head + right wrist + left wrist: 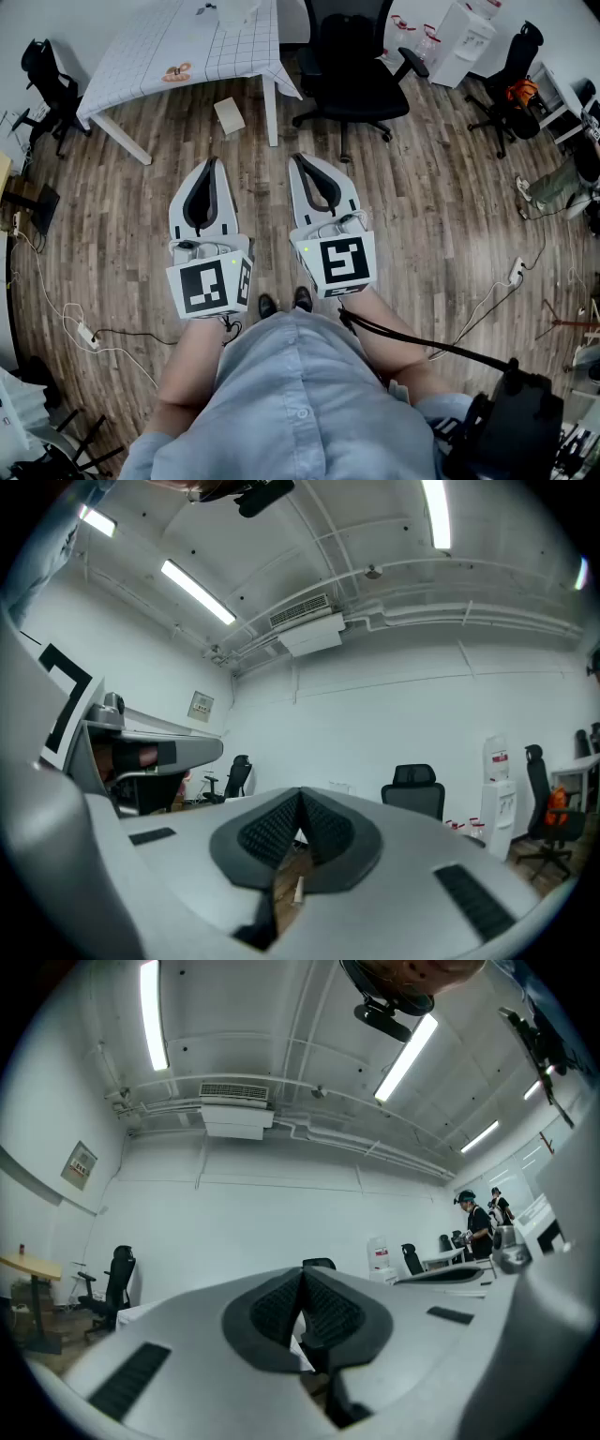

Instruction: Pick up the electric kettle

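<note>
Fingers (272,1312) on left gripper (210,164) and right gripper (298,157) closed, empty; pale kettle (234,13), seemingly, on table (169,42).

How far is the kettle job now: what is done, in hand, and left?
Done: nothing visible. In hand: nothing; the left gripper and right gripper are shut and empty, side by side over the floor, short of the table. Left: everything, going to the table, finding the kettle, which I cannot make out, gripping and lifting it.

Electric kettle (236,13) — pale, cropped, standing on table (178,52)
</note>
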Tool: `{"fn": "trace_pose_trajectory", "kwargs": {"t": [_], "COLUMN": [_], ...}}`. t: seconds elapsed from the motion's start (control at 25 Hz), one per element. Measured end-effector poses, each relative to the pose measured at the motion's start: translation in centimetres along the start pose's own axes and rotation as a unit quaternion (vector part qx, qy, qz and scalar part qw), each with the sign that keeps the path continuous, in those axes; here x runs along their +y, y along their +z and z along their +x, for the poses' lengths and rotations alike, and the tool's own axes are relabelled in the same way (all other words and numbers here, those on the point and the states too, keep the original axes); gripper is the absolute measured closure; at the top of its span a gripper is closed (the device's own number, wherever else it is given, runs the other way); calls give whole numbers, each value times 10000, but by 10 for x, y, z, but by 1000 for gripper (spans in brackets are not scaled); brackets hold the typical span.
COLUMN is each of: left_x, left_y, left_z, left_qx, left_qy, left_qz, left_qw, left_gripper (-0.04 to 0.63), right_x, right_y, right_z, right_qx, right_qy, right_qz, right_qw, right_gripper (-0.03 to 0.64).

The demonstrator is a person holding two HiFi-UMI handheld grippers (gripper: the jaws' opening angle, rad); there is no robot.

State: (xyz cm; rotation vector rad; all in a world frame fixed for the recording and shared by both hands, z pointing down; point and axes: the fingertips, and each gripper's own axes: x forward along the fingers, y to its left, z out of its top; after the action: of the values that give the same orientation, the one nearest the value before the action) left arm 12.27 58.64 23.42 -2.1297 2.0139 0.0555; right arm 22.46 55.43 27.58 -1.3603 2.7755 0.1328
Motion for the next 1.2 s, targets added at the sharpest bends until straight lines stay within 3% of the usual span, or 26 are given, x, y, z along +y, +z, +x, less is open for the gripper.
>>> {"fn": "trace_pose_trajectory", "kwargs": {"t": [0.36,0.52,0.72,0.96,1.2], "left_x": [-7,-7,16,49,111], "left_y": [-9,-20,-44,-69,-82], "left_z": [12,14,22,77,154], "left_qx": [74,157,384,393,335], "left_qy": [95,222,453,446,327], "left_qz": [38,16,-73,-226,-213], "left_qw": [9999,9996,9982,9980,9987], "left_gripper": [595,595,595,595,595], "right_x": [-11,-19,-25,-28,-32], "right_y": [-8,-9,-29,-53,-55], "right_z": [7,11,40,105,206], "right_qx": [26,-186,44,225,149], "right_qy": [157,388,358,412,221], "right_qz": [42,194,245,204,129], "right_qw": [9999,9989,9990,9987,9996], "right_gripper": [617,615,615,614,614]}}
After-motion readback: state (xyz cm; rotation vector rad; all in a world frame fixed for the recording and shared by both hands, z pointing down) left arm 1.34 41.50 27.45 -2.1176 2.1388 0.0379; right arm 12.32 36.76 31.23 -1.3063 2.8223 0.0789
